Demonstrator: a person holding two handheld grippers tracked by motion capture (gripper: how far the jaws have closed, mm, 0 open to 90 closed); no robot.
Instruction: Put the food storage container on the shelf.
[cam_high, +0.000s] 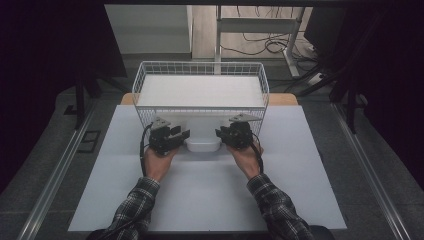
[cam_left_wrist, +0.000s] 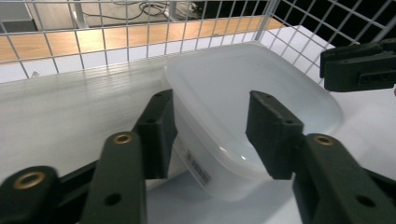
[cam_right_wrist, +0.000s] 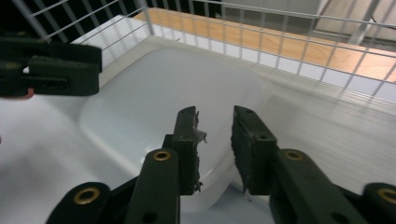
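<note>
Tabletop (cam_high: 210, 190), white. Wire basket (cam_high: 200, 70) at far edge. Plastic container (cam_left_wrist: 243, 98), translucent, lies w/ its far end under the basket front, btwn both tongs. Left tongs (cam_left_wrist: 210, 130): apart, straddling the container corner, apparently w/o pressing. Right tongs (cam_right_wrist: 215, 144): narrow gap, over the container rim; grip unclear.

Dim room; grey floor (cam_high: 45, 150); wooden tabletop (cam_high: 283, 99) under white sheet (cam_high: 210, 190); cables (cam_high: 260, 45) behind; metal desk frame (cam_high: 260, 24).

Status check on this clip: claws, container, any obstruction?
Left claw open astride container corner. Right claw at its rim, grip unclear. Wire basket directly behind.
</note>
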